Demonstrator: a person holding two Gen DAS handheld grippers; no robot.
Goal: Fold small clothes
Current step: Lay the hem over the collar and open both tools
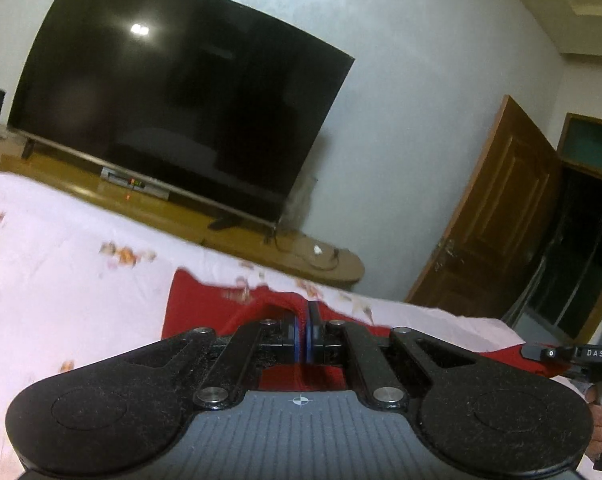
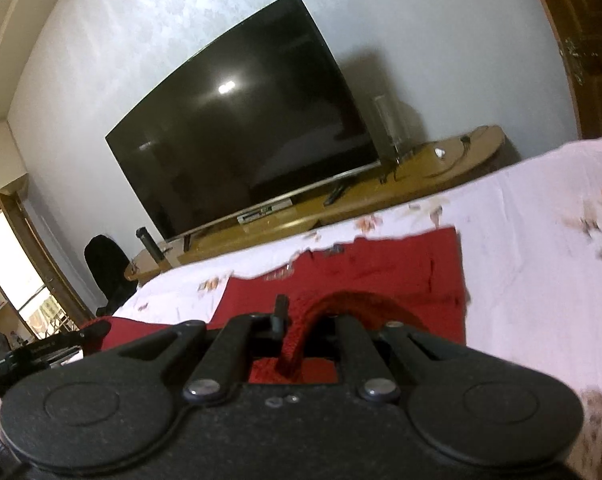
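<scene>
Left wrist view: left claw (image 1: 304, 320) clenched on red garment (image 1: 193, 304) edge.
Right claw (image 2: 291, 320): clenched on same garment.
Technique: keep both corners level, edge taut over bed (image 1: 61, 272).

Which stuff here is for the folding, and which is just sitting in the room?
For the folding:
red garment
left gripper, shut on the red garment
right gripper, shut on the red garment
bed sheet

Just sitting there:
television
TV stand
wooden door

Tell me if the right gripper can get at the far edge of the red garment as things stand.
Probably not: the right gripper is shut on a fold of the red garment, so it must release first.
</scene>
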